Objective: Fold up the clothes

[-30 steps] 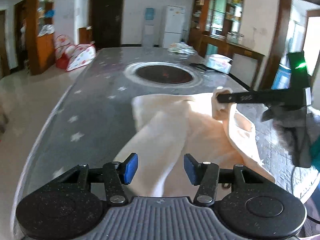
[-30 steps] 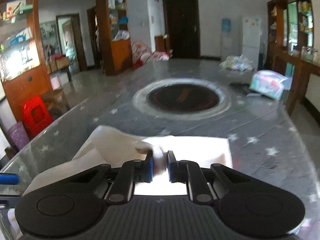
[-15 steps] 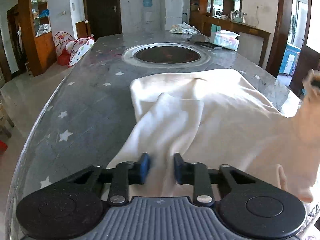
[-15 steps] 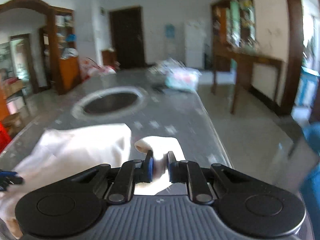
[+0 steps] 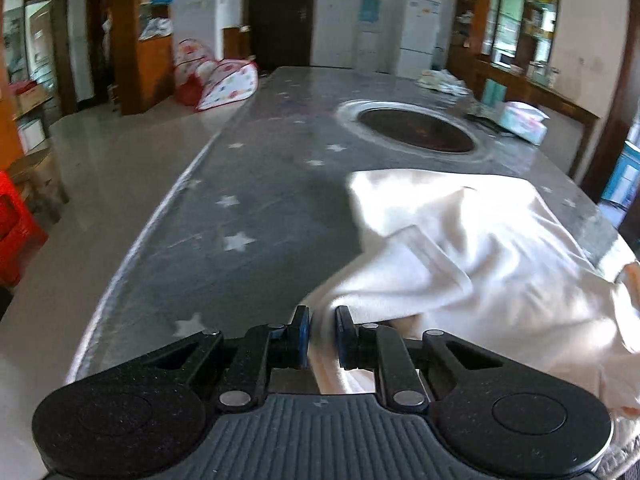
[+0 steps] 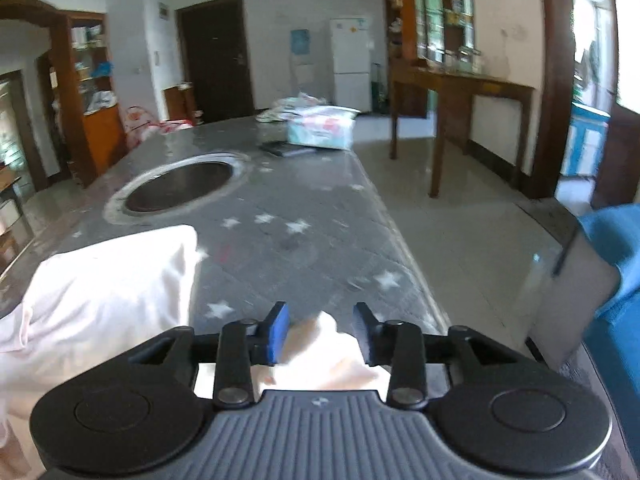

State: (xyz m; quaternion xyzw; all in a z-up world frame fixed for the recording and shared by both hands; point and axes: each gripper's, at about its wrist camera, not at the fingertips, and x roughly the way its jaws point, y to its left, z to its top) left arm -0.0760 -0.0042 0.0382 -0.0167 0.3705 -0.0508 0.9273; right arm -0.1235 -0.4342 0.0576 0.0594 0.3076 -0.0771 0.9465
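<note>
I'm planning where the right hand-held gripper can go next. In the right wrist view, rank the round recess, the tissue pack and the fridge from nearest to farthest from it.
1. Round recess: sunk in the tabletop, ahead and left of the right hand-held gripper.
2. Tissue pack: at the table's far end, about straight ahead.
3. Fridge: against the back wall, beyond the table.

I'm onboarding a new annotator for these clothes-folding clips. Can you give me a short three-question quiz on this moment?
1. True or false: cloth of the cream garment lies between the fingers of the left hand-held gripper.
2. The round recess in the table lies: A) beyond the garment, B) under it, C) nearer than it.
3. Fill in: the table top is printed with white ____.

Key: 1 true; 2 A; 3 stars.
</note>
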